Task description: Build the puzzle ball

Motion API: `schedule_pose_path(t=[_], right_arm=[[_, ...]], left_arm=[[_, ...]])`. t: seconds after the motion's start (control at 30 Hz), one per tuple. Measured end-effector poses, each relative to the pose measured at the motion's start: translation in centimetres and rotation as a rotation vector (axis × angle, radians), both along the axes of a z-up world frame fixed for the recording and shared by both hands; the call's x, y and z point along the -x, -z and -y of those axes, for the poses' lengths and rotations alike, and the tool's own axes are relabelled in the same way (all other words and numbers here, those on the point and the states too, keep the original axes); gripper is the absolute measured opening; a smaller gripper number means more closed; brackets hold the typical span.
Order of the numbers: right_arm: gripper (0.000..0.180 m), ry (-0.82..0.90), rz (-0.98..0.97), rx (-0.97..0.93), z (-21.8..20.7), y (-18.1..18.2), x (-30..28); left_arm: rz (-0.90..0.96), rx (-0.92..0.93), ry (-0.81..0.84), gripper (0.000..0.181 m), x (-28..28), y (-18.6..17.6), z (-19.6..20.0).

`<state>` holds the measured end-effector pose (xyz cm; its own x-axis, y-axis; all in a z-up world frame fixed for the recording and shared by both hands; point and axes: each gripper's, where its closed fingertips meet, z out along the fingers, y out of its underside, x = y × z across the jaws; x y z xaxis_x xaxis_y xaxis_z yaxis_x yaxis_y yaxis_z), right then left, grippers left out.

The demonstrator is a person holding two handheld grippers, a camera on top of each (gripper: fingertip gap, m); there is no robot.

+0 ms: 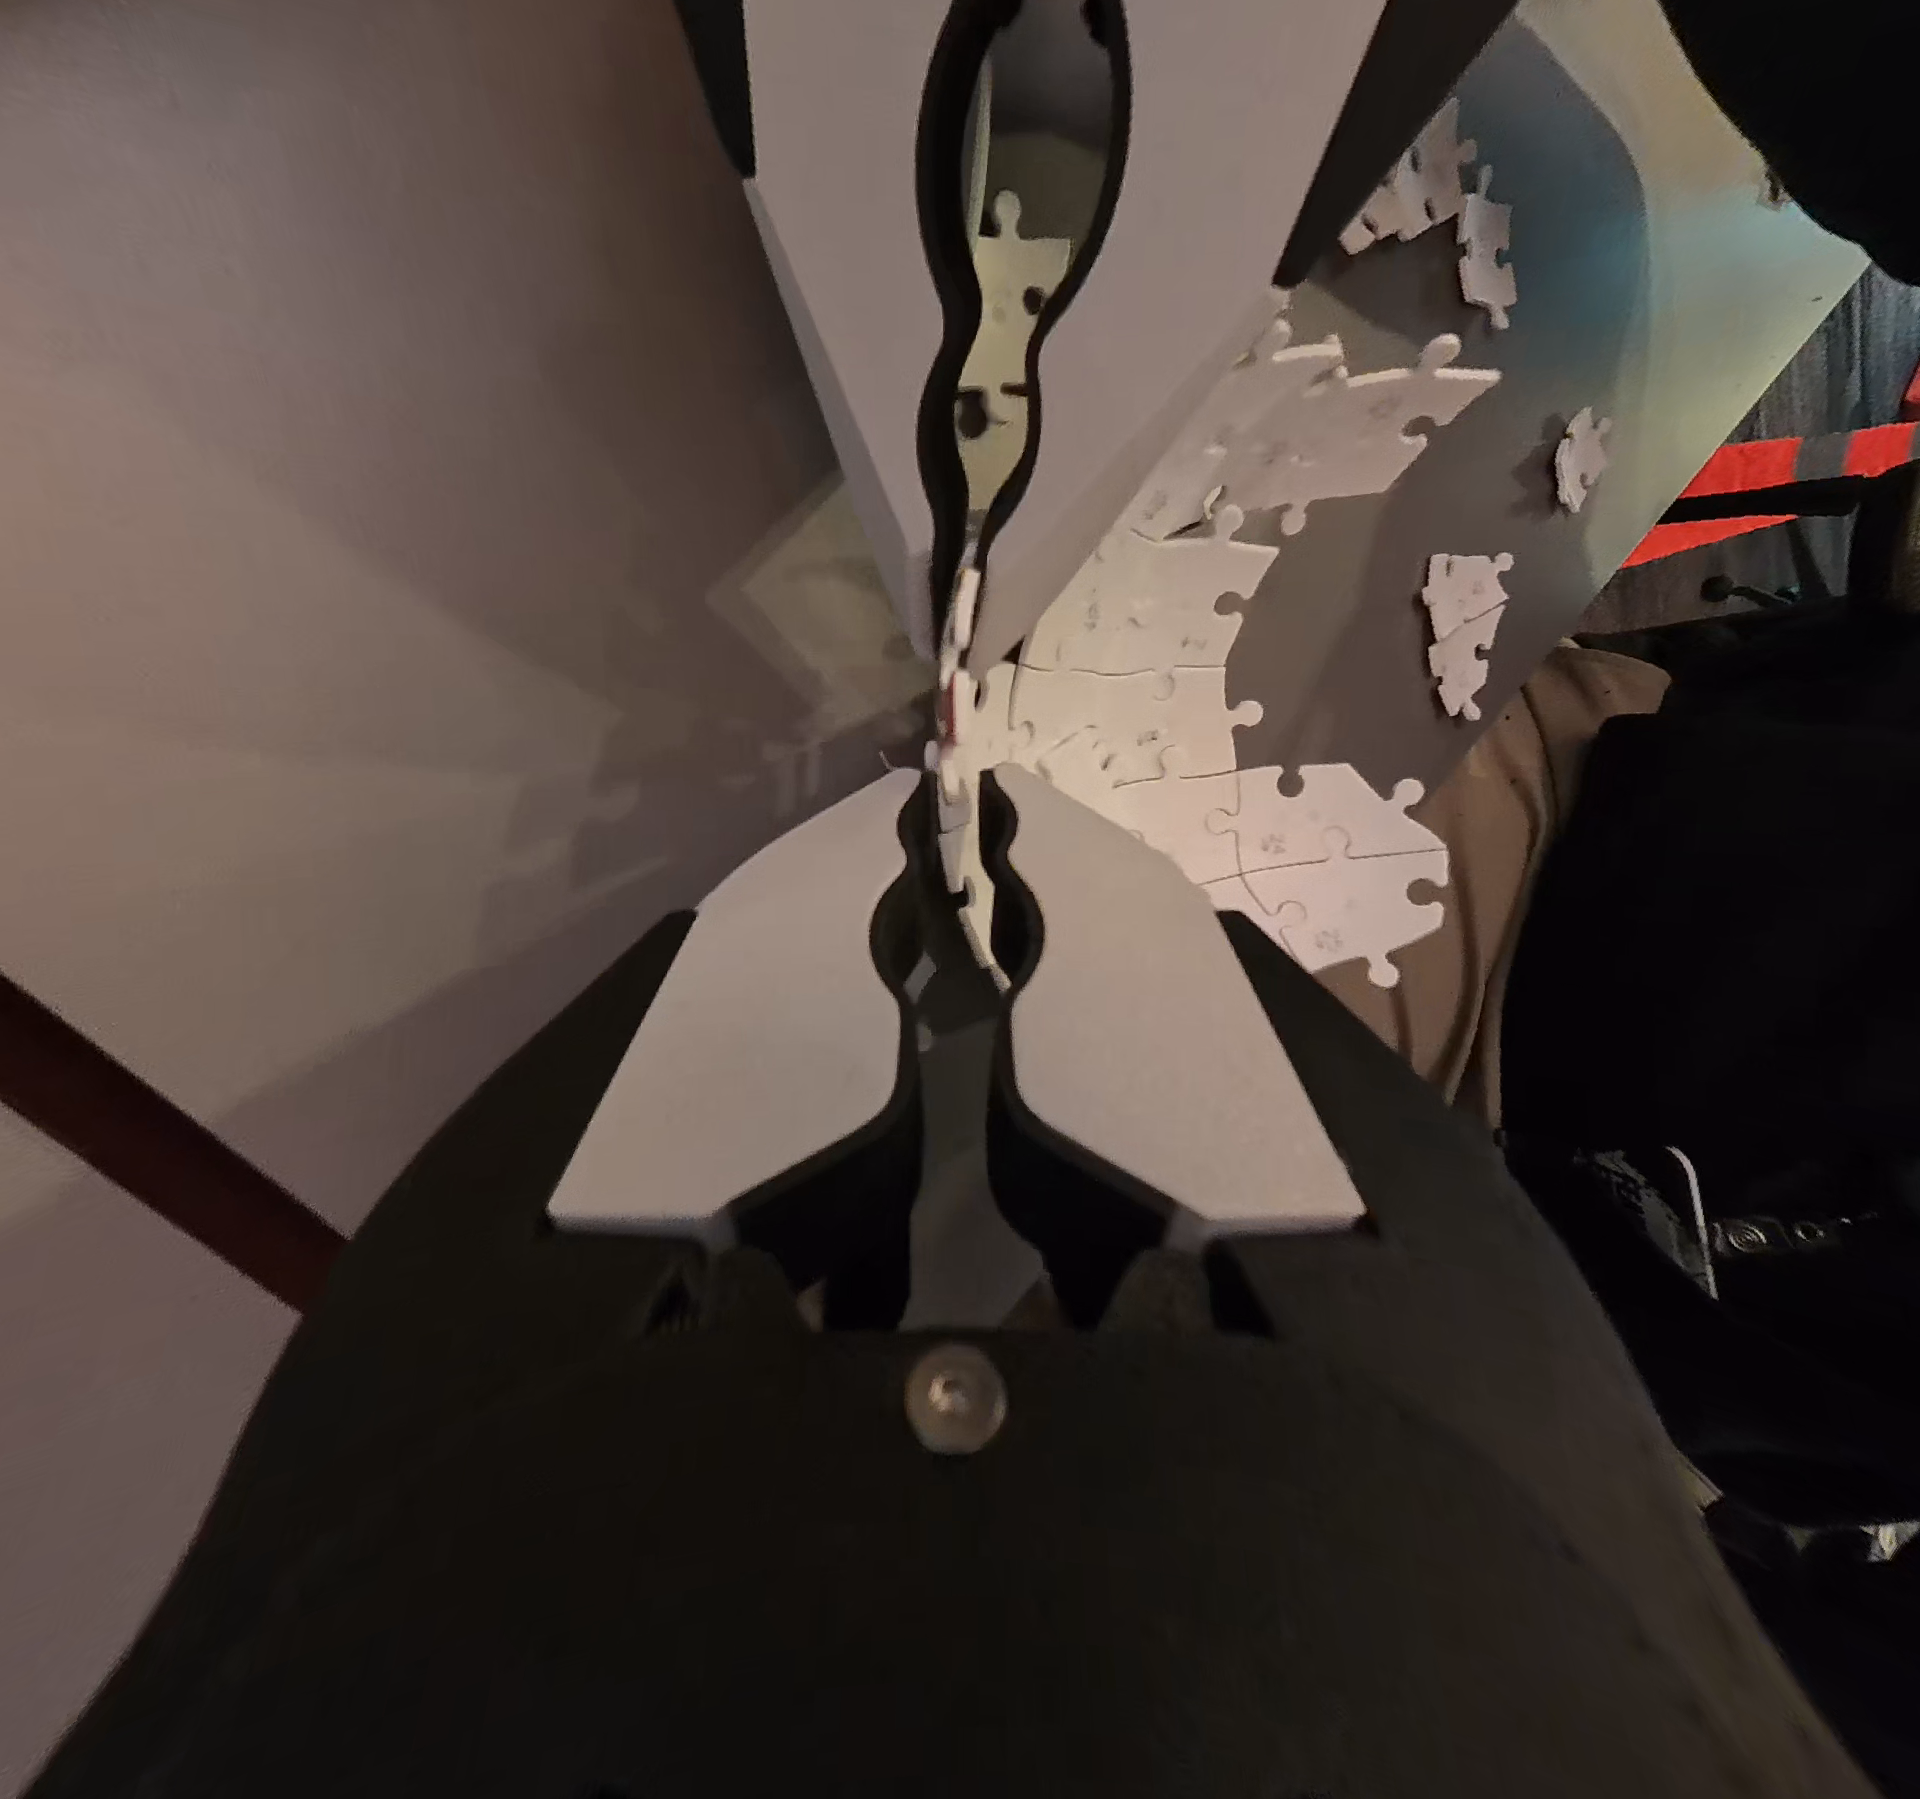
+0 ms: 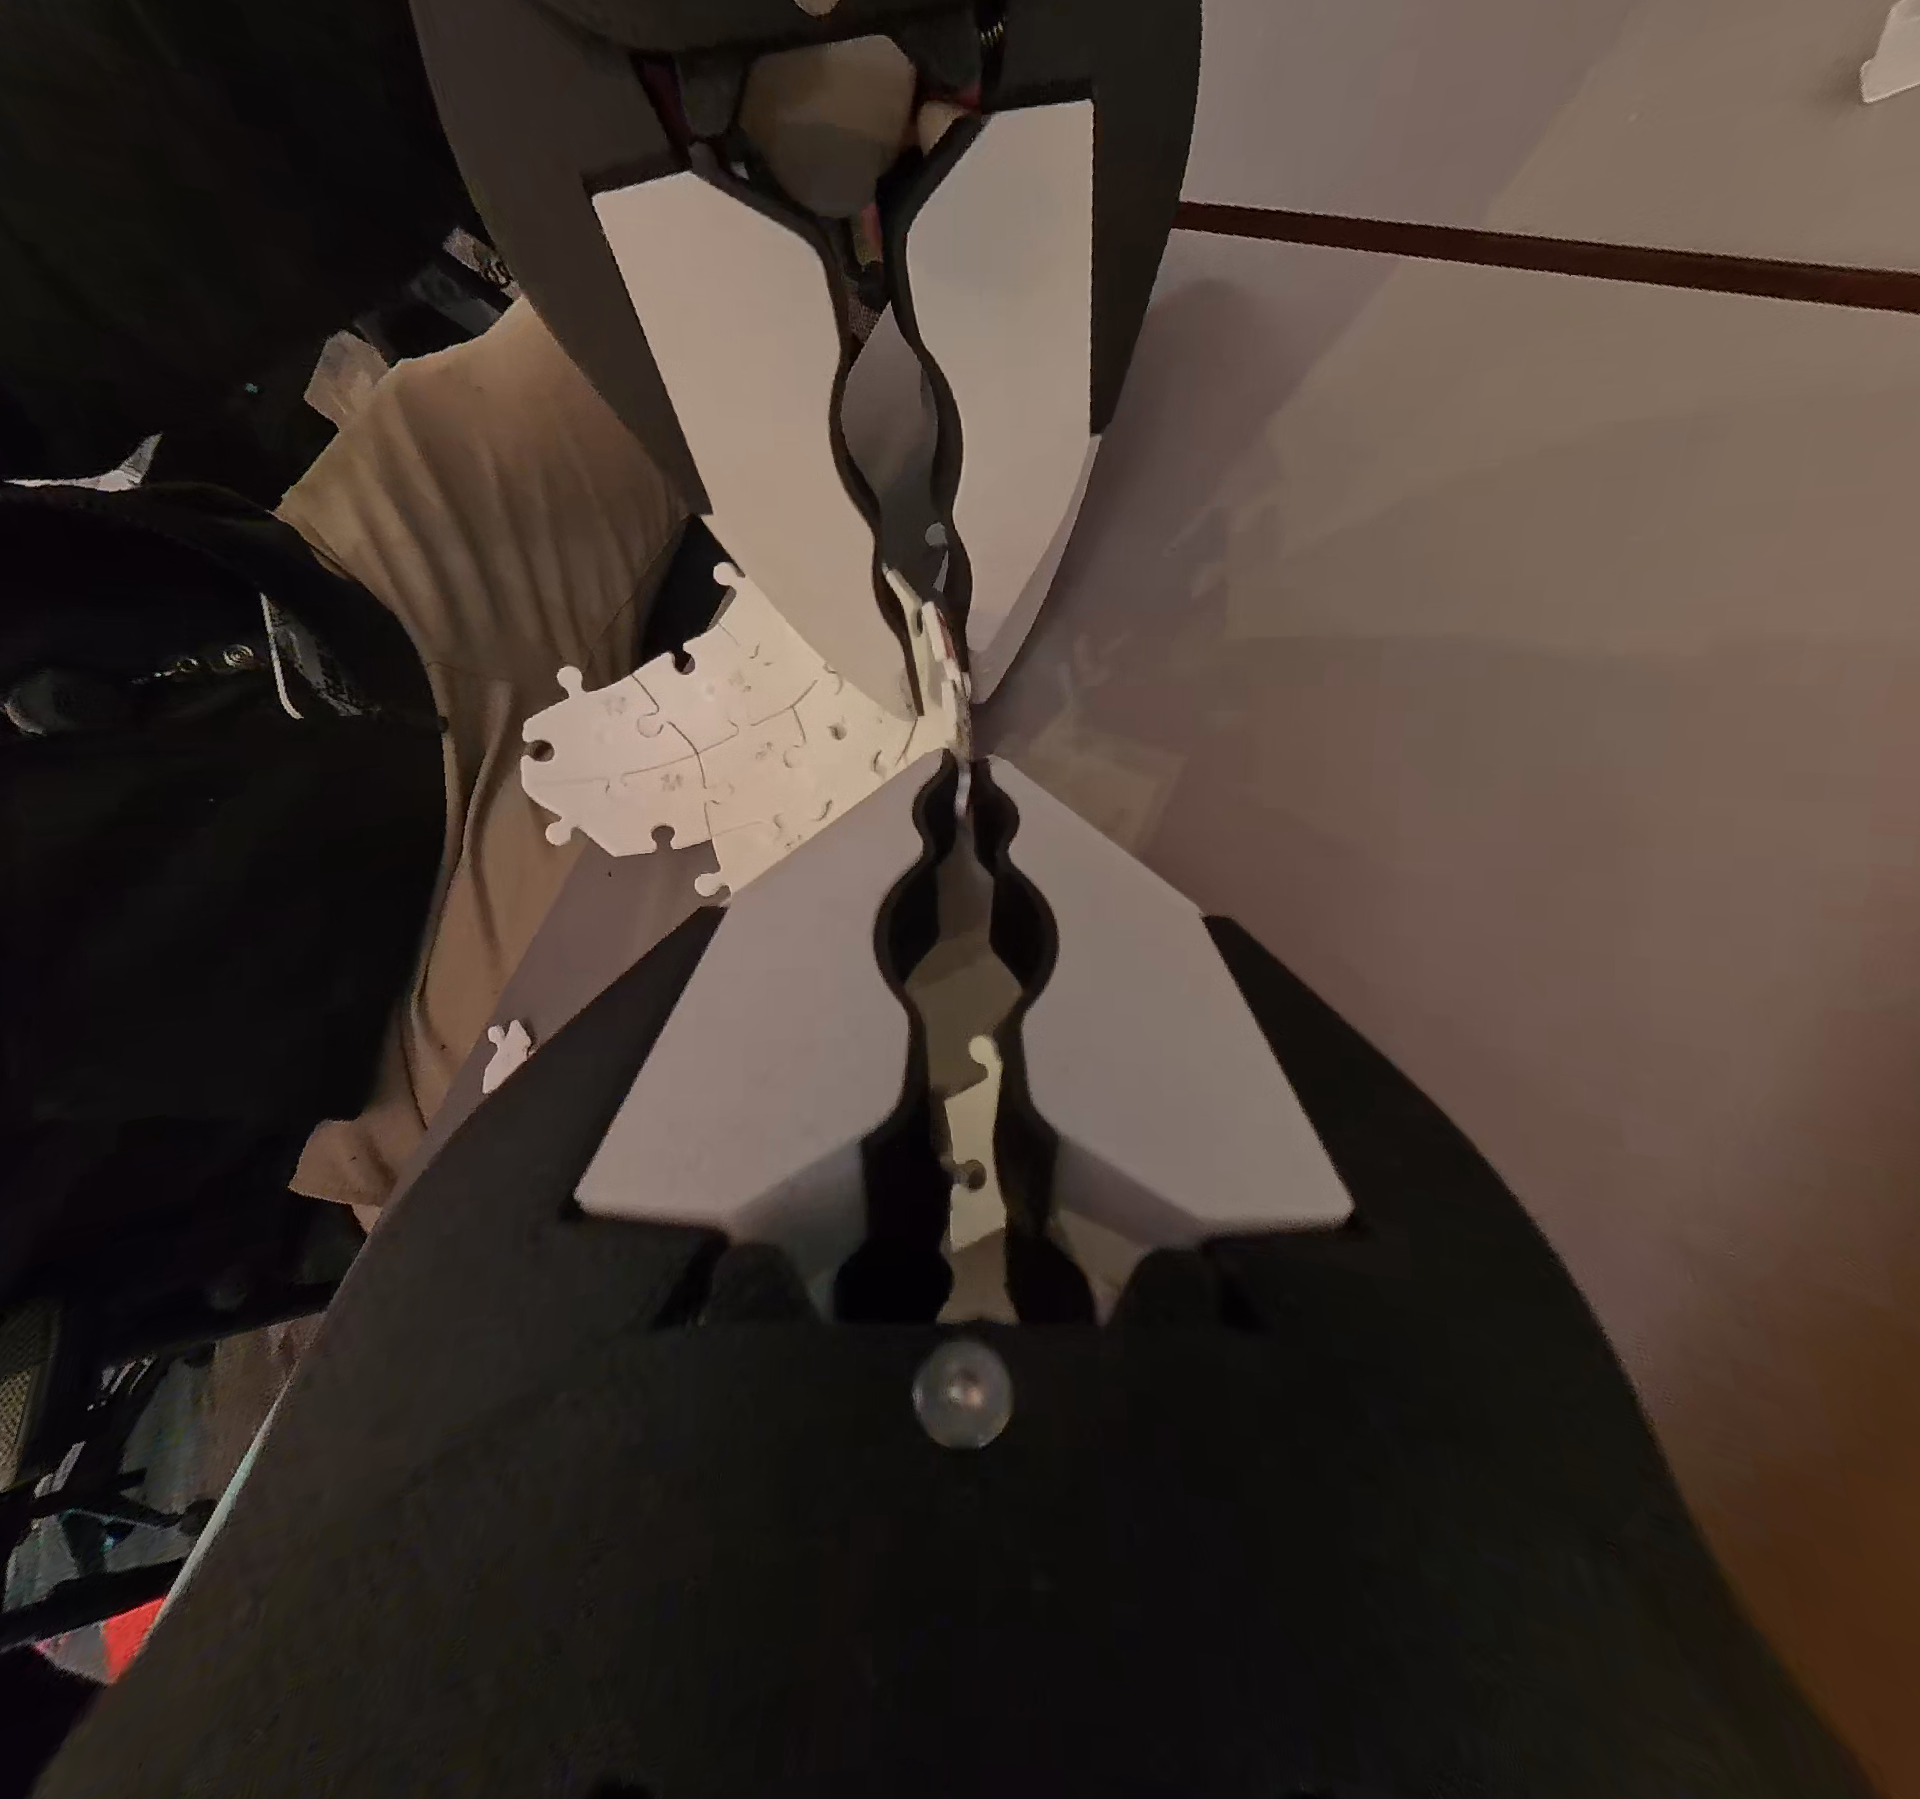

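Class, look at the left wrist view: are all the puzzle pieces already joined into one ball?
No: several loose pieces lie scattered on the grey table, apart from the joined section.

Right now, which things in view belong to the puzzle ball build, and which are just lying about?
In play:
- left hand-held gripper, shut on the curved white assembled puzzle section
- right hand-held gripper, shut on the same section's edge
- loose white puzzle pieces on the grey table

Lying about:
- beige fabric
- black clothing
- dark red wall strip
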<state>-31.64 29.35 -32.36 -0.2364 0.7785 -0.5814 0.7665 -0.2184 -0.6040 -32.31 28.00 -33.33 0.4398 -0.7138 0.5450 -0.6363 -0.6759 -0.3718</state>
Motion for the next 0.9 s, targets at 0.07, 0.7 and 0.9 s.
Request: schedule_pose_path(t=[0.07, 0.7, 0.9], right_arm=[[0.0, -0.004, 0.001, 0.002, 0.1, 0.0, 0.1], [0.0, -0.115, 0.02, -0.034, 1.5, -0.6, 1.1], [0.0, -0.108, 0.073, -0.07, 1.2, -0.5, 1.2]], left_arm=[[0.002, 0.0, -0.006, 0.01, 0.0, 0.0, 0.0], [-0.032, 0.045, -0.017, 0.007, 1.3, 0.5, 1.8], [-0.032, 0.034, -0.001, 0.006, 1.0, 0.1, 1.6]])
